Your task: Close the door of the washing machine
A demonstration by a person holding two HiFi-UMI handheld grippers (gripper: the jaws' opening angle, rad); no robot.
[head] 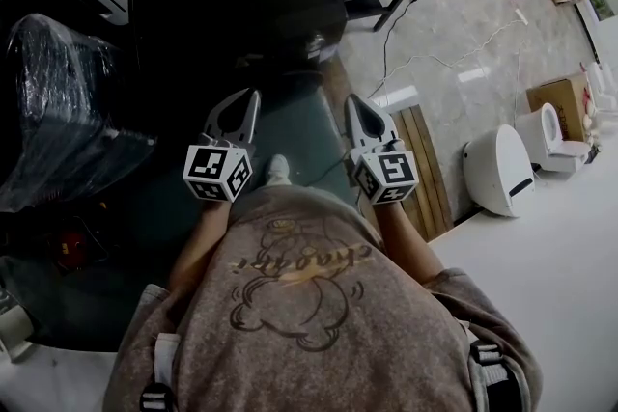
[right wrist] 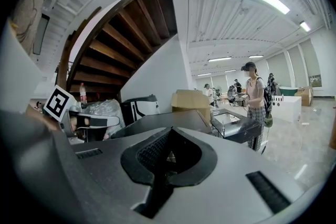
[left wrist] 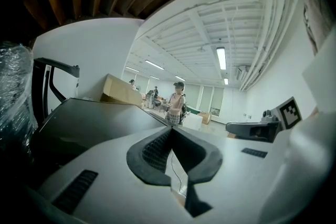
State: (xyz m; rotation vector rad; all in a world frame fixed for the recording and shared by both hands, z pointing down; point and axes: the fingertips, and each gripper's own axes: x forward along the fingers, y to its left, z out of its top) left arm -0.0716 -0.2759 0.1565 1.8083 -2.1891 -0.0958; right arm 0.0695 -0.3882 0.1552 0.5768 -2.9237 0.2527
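Left gripper [head: 249, 101] and right gripper [head: 355, 103] hang shut and empty at centre frame before the dark washer [head: 241, 5] at upper centre, its door unreadable, the step in hand unsettled.

My head camera looks steeply down past my chest onto the left gripper [head: 249, 103] and right gripper [head: 354, 103], close below. Each gripper camera rides just behind its own jaws, facing almost level over the black top [left wrist: 89, 123] into the hall. Both share the box [left wrist: 116, 89] and a distant person [left wrist: 177, 102].
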